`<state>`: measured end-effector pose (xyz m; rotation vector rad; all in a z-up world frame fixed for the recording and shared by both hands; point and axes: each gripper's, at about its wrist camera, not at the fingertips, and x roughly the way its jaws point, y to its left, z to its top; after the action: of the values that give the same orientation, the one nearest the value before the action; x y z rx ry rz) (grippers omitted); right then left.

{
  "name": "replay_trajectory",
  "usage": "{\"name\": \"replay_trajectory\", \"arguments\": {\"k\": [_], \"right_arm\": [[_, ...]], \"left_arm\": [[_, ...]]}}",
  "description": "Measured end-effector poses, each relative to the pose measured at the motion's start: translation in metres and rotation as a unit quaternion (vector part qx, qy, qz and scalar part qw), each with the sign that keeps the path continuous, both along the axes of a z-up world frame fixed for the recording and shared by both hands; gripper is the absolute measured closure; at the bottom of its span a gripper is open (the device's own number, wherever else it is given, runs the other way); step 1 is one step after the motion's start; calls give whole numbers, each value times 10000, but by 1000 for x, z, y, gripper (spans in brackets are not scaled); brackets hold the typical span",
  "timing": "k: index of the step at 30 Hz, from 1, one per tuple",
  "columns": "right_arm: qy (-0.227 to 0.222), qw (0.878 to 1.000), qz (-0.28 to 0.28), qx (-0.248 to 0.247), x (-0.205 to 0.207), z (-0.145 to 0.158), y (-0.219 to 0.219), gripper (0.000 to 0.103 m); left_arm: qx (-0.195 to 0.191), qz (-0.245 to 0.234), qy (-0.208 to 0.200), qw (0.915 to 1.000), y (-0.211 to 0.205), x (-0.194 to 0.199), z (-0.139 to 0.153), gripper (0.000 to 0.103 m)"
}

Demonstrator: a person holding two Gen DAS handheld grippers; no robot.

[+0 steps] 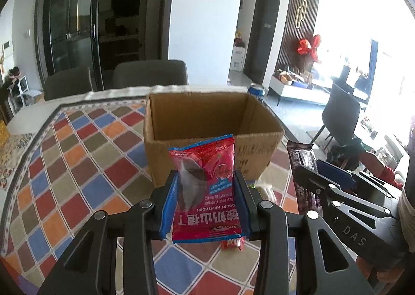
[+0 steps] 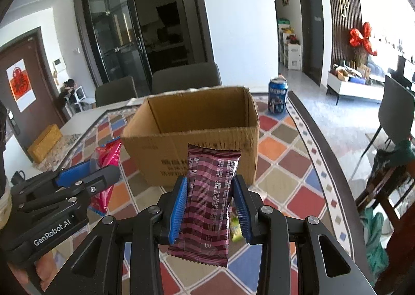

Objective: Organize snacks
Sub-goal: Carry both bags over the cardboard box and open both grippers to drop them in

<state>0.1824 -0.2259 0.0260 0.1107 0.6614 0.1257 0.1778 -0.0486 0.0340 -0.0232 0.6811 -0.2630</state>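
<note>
My left gripper (image 1: 206,178) is shut on a red yogurt hawthorn snack packet (image 1: 207,191), held upright above the table. An open, empty cardboard box (image 1: 207,123) stands just beyond it. My right gripper (image 2: 210,183) is shut on a purple patterned snack packet (image 2: 210,204), also lifted, in front of the same box (image 2: 197,123). The right gripper (image 1: 334,173) with the purple packet (image 1: 303,165) shows at the right of the left wrist view. At the left of the right wrist view, the left gripper (image 2: 83,170) holds the red packet (image 2: 106,165).
A small red candy (image 1: 233,244) and a green wrapper (image 2: 237,230) lie on the colourful checked tablecloth (image 1: 85,165). A blue Pepsi can (image 2: 277,96) stands behind the box to the right. Grey chairs (image 1: 150,74) sit at the far table edge. A yellow box (image 2: 45,141) lies far left.
</note>
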Motion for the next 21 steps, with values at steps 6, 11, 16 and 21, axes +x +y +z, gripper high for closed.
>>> {"name": "replay_trajectory", "arguments": {"k": [6, 11, 16, 21], "right_arm": [[-207, 9998, 34, -45, 13, 17, 2, 66], [-320, 9995, 3, -38, 28, 29, -2, 66], [-373, 9992, 20, -106, 43, 36, 0, 66], [-333, 9993, 58, -159, 62, 38, 2, 66]], "left_arm": [[10, 74, -191, 9998, 4, 9, 14, 63], [23, 102, -247, 9996, 6, 20, 21, 63], [65, 120, -238, 9996, 6, 35, 24, 63], [134, 179, -222, 9995, 6, 54, 27, 63]]}}
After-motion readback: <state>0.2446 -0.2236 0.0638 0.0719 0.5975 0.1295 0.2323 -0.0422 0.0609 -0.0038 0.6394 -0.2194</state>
